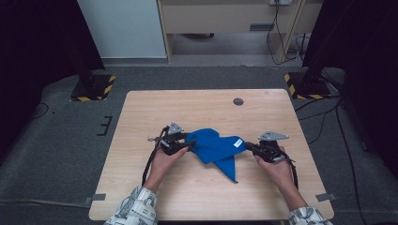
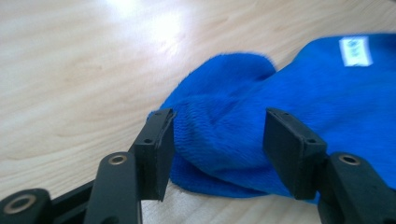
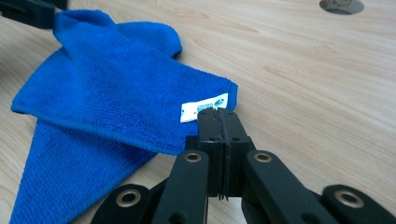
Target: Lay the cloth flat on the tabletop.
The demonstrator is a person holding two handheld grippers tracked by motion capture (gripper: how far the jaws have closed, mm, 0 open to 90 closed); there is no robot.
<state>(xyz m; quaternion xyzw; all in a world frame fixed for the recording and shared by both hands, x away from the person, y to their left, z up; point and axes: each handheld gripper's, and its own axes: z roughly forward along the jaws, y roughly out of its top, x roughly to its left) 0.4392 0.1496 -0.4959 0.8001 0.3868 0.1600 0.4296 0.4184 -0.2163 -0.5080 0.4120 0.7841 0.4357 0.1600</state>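
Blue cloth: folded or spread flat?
Folded, loosely. The blue cloth lies doubled over itself on the table, an upper layer over a pointed lower flap, bunched near the left gripper.

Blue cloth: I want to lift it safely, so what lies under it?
Only the wooden table shows around the blue cloth, and a folded lower layer of the cloth itself. Whatever sits beneath the folds is covered.

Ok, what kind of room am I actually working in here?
Probably a lab or recording studio, not a home: a bare wooden table on grey carpet, stand bases with yellow-black hazard tape, black curtains at both sides, and loose cables by a desk behind.
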